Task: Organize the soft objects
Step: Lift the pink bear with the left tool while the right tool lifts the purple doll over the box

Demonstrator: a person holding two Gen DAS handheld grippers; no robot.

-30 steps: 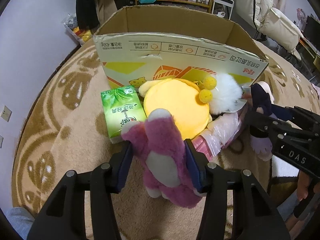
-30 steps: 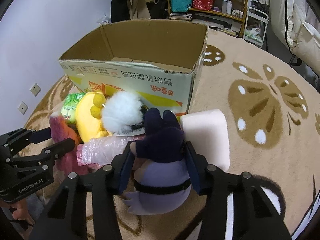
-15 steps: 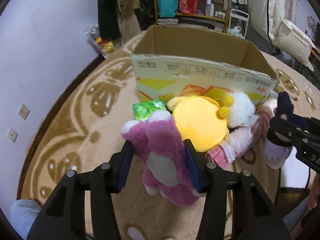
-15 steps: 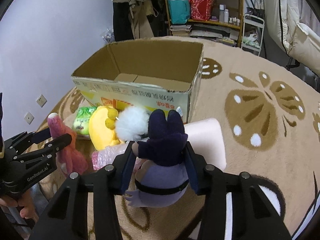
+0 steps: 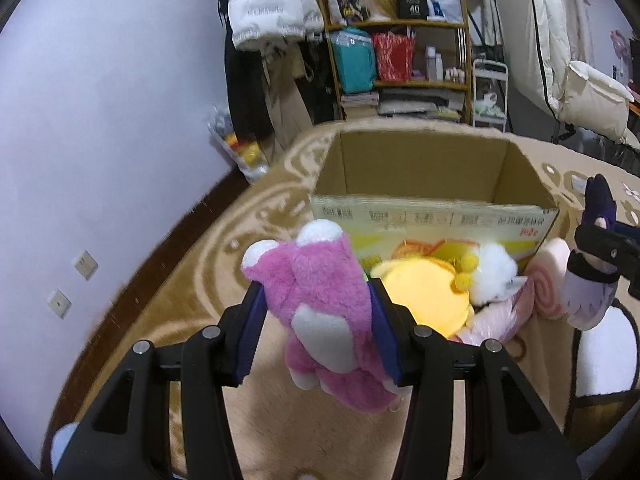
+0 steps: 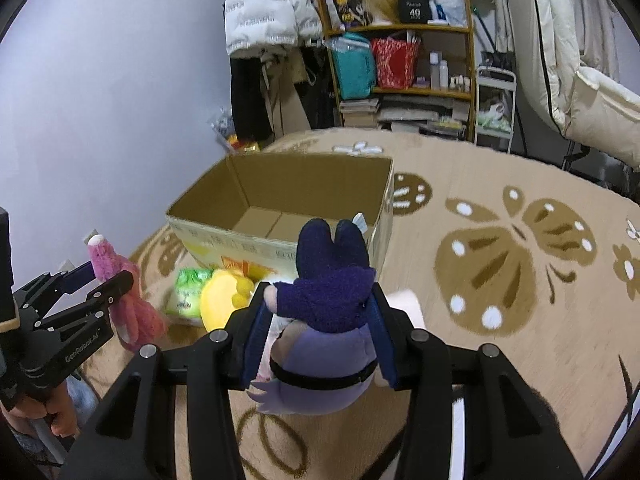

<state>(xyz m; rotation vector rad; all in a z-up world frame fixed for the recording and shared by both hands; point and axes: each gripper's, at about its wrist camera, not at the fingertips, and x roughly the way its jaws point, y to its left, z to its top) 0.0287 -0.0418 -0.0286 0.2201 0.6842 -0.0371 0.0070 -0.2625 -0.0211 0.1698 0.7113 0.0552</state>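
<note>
1. Left gripper, bottom center of the left wrist view, fingers clamped on the pink plush; toy is off the rug, hanging between the blue pads.
2. Right gripper, bottom center of the right wrist view, fingers clamped on the purple plush, dark ears up.
3. Cardboard box mid frame in both views, open top. Only the right wrist view shows the box floor: bare flaps.
4. Left wrist view only: white fluffy toy and pink swirl cushion against the box front, right of the yellow plush.
5. Right wrist view only: green pack left of the yellow plush, lower left.
6. Each view catches the other gripper at a frame edge: pink plush at left, purple plush at right.
7. Beige patterned rug under everything.
</note>
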